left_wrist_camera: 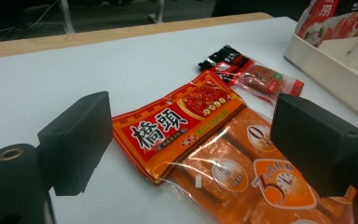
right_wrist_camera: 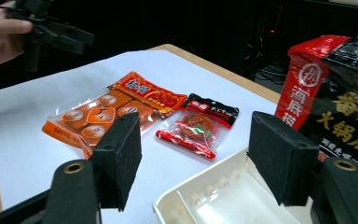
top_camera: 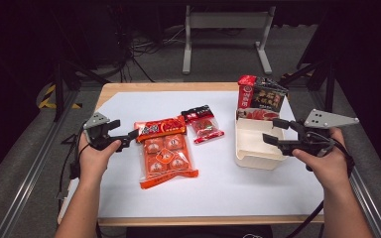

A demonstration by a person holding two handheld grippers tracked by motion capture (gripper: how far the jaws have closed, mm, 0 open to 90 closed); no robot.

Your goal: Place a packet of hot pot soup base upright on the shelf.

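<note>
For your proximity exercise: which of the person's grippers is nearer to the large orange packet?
Left. The left gripper has its jaws at the large orange packet's upper left corner, while the right gripper hovers over the white tray, well off to the packet's right.

— What's printed on the orange packet (left_wrist_camera: 177, 126)?
— "橋頭" in white; below it, a large "3" on the clear pouch.
— And the red-and-black bag (right_wrist_camera: 335, 93)?
— "海底捞" down its red side.
</note>
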